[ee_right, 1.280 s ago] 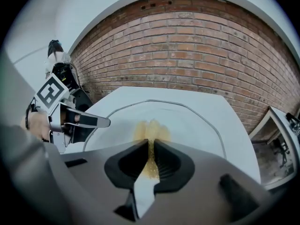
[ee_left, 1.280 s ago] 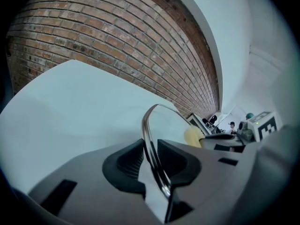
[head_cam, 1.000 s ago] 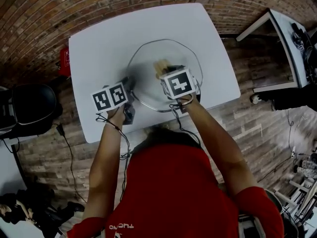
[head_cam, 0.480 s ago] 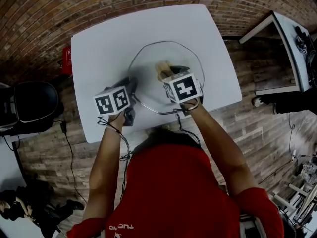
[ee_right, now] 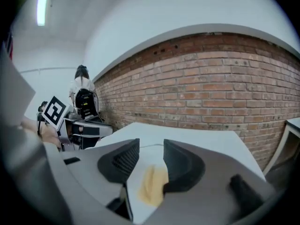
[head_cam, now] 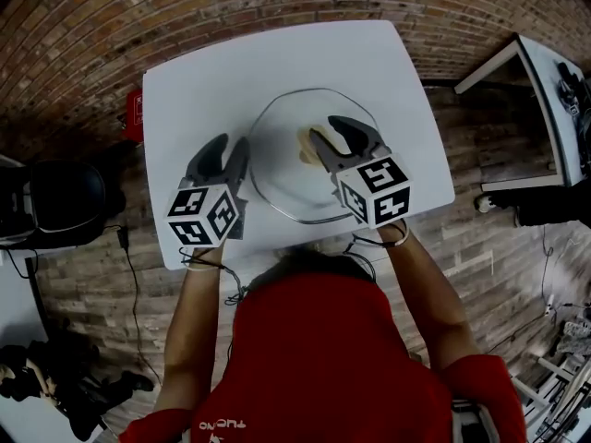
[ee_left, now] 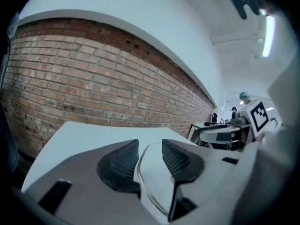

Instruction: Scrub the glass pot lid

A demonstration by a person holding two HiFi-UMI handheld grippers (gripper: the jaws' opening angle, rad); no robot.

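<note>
Both forearms reach forward over the near edge of the white table (head_cam: 212,81), each holding its tool tilted a bit downward and clear above the surface; the left gripper (head_cam: 228,146) has just been opening its jaws and they sit well apart with nothing pinched; same for the right gripper (head_cam: 329,129), jaws spread wide and empty.

The head view gives the whole layout; the glass lid (head_cam: 282,169) lies flat mid-table between the two tools, with a pale yellow sponge (head_cam: 307,146) resting on it near the right one.

The left gripper view only catches a curved slice of the lid's rim (ee_left: 154,172) in the gap between its jaws; the right gripper view shows the sponge (ee_right: 152,184) below its gap, plus a brick wall (ee_right: 225,93) and a person (ee_right: 82,86) standing way back, neither visible from above.

The lid is clear, thin metal rim, roughly round.
</note>
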